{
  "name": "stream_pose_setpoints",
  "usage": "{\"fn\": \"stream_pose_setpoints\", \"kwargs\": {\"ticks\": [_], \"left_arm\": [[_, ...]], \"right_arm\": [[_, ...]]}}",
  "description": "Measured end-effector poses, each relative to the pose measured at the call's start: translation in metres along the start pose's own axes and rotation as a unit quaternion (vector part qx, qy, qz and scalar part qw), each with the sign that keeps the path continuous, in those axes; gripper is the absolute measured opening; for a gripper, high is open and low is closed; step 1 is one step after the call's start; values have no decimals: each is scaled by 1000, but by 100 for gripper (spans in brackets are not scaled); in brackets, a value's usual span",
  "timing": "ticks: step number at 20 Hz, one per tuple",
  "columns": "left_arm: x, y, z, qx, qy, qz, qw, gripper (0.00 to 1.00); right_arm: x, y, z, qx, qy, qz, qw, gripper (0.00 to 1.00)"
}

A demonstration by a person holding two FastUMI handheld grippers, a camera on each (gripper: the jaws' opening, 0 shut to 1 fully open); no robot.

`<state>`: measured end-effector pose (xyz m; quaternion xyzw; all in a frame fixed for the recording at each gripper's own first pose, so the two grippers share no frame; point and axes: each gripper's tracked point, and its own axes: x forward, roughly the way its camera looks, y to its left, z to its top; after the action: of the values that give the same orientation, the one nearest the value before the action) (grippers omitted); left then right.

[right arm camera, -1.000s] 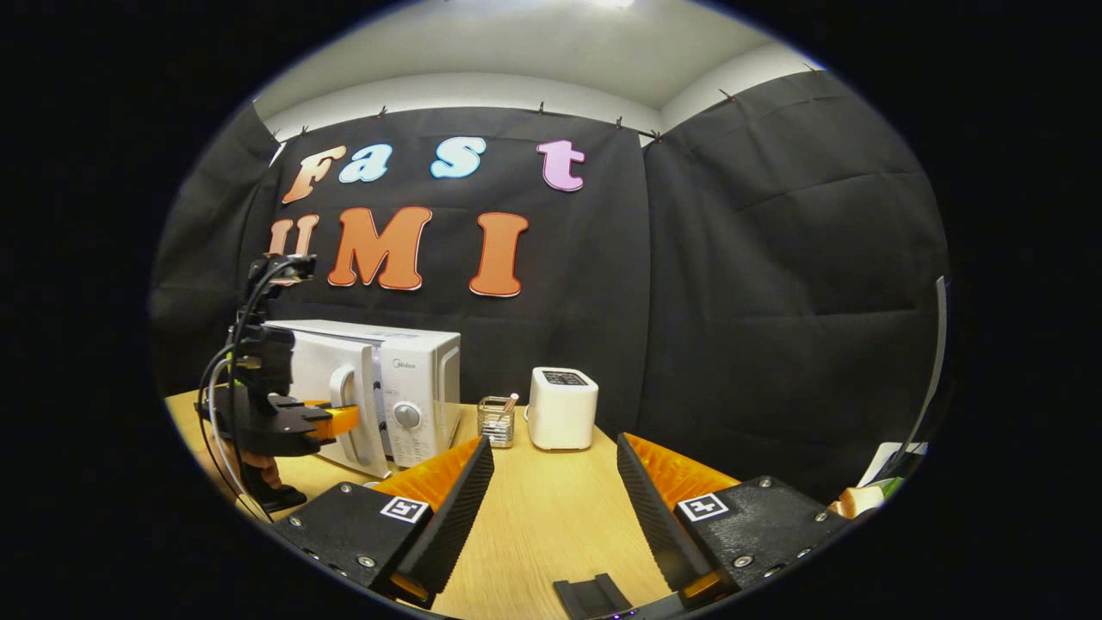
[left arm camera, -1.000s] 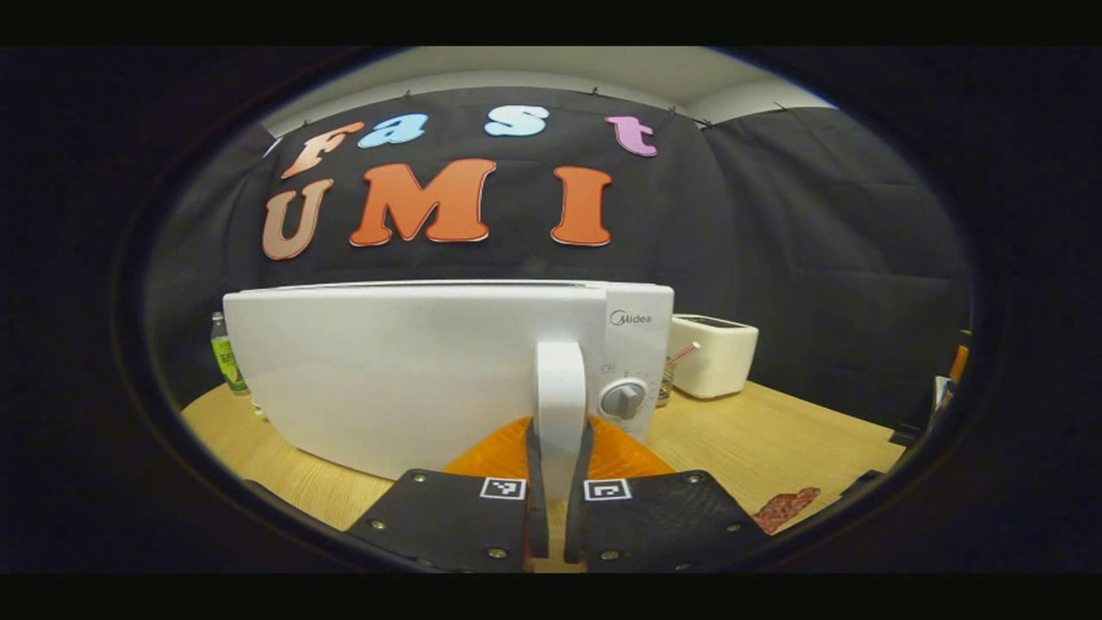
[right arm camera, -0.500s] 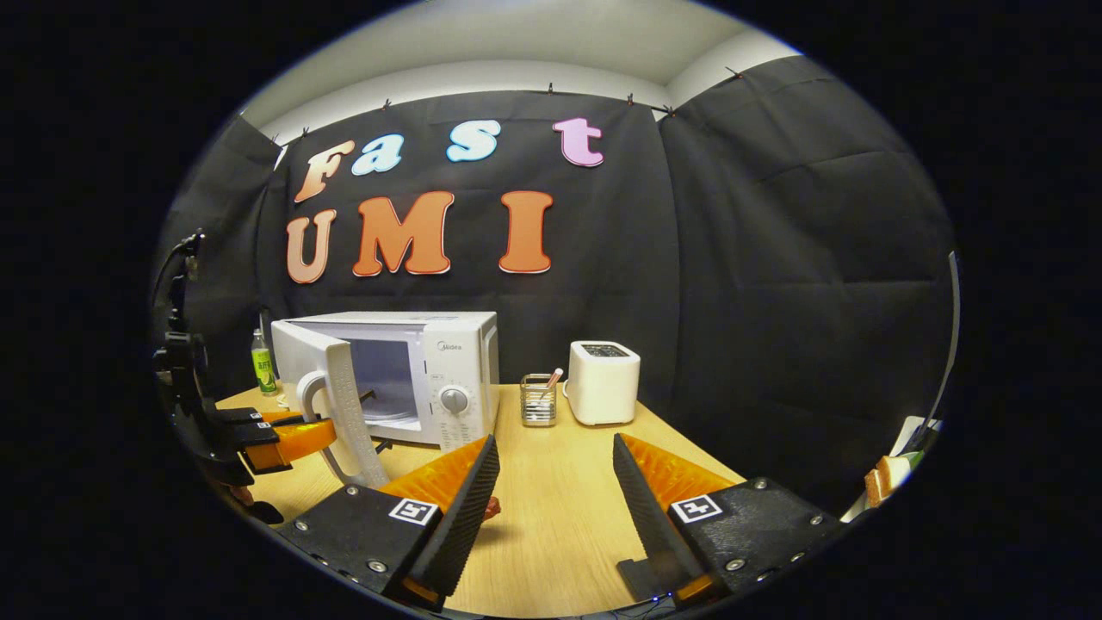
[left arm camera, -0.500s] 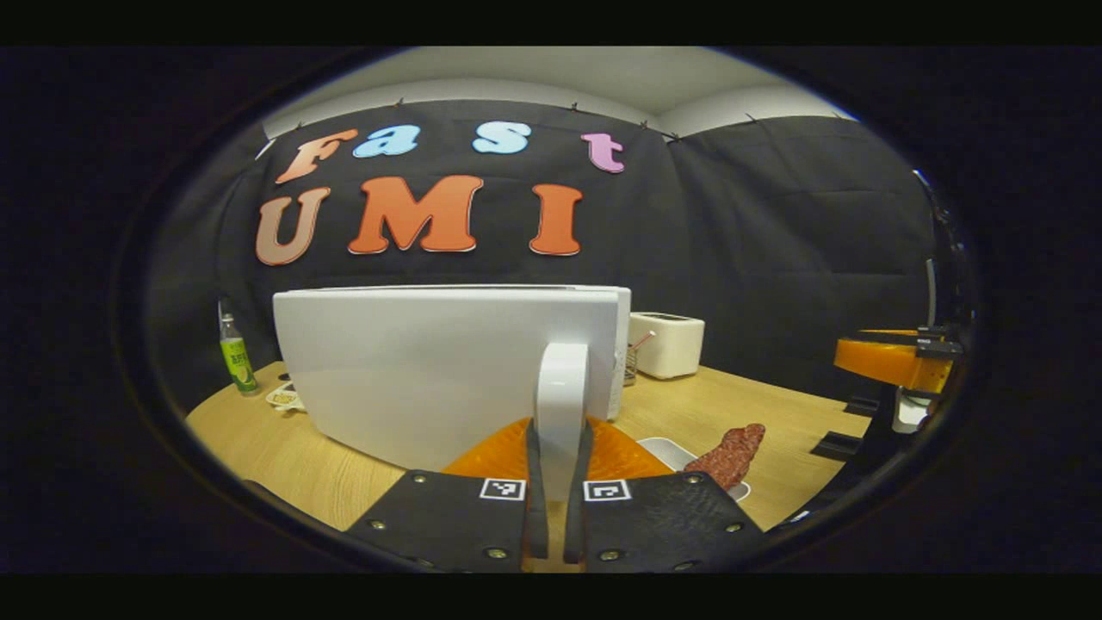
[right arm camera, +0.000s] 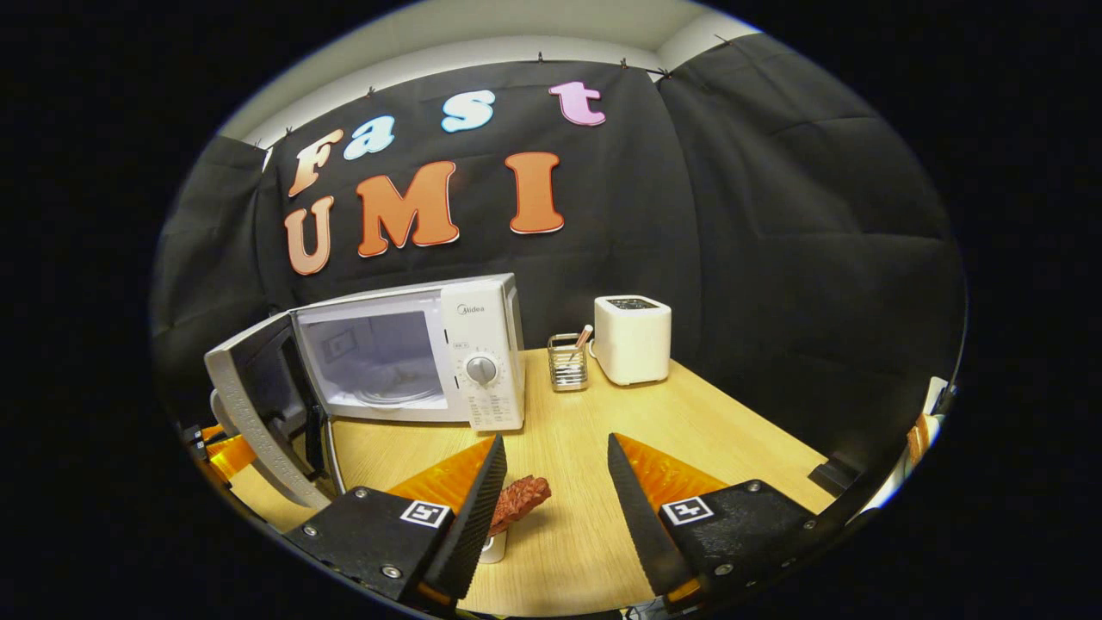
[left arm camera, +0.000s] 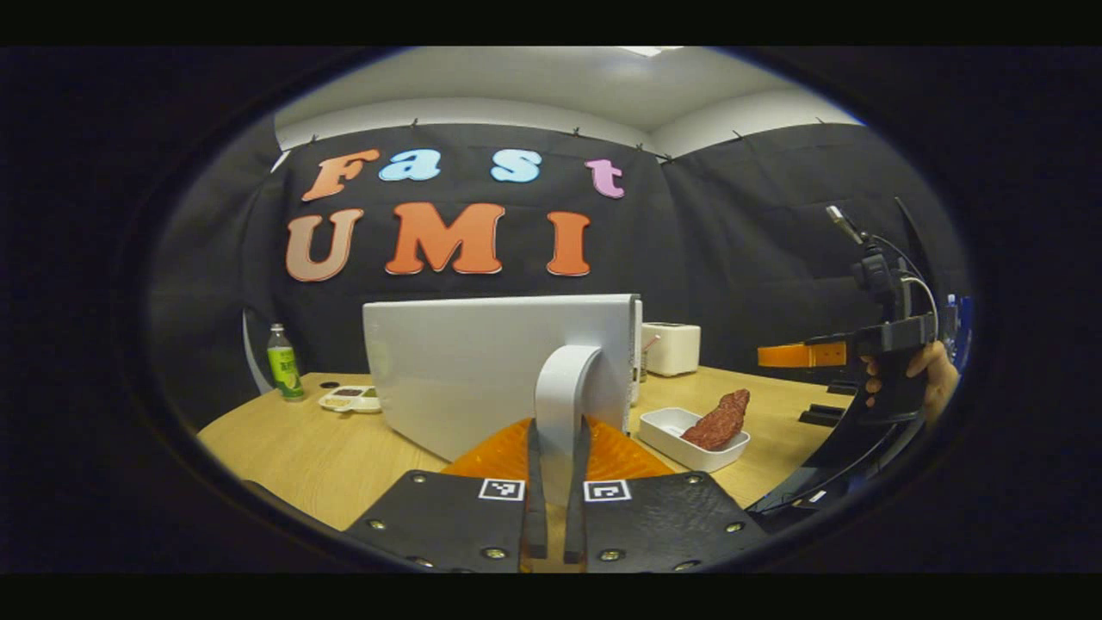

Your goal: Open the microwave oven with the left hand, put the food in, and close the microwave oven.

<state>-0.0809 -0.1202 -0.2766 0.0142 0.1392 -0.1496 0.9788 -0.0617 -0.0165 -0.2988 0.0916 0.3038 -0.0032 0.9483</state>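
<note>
Microwave oven (right arm camera: 482, 362): white, standing on the worktop (right arm camera: 689, 413) ahead and to the left of the right hand-held gripper (right arm camera: 551, 482). Long axis runs side to side; cavity faces forward, with a glass turntable visible inside.

Door (left arm camera: 499, 362): swung wide on its left hinge, its outer face towards the left hand-held gripper (left arm camera: 553, 465). In the right gripper view the door (right arm camera: 258, 413) stands edge-on at the left of the cavity.

Handle (left arm camera: 560, 396): white, upright, clamped between both fingers of the left hand-held gripper.

Food (left arm camera: 719, 420): a dark red, rough-surfaced piece, long axis slanting up and away, lying in a white tray (left arm camera: 667, 430) ahead and right of the left hand-held gripper, just beside the door's free edge. In the right gripper view the food (right arm camera: 516, 499) sits between the spread fingers, close to the left one, untouched; that hand-held gripper is wide open.

Further items: white toaster (right arm camera: 633, 338) and a small clear holder (right arm camera: 566, 362) beyond the right hand-held gripper; green bottle (left arm camera: 282, 362) and a small dish (left arm camera: 349, 398) far left of the left one.
</note>
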Motion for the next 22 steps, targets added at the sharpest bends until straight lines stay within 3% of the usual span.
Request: {"fn": "stream_pose_setpoints", "kwargs": {"ticks": [9,16,22], "left_arm": [[-60,82,-1,-9,-21,68,997,9],[-81,142,-5,12,-22,111,993,9],[-89,167,-8,7,-23,93,995,8]], "right_arm": [[10,31,-26,13,43,13,999,74],[27,28,-42,29,65,-15,997,74],[39,21,-53,55,78,-40,995,72]]}}
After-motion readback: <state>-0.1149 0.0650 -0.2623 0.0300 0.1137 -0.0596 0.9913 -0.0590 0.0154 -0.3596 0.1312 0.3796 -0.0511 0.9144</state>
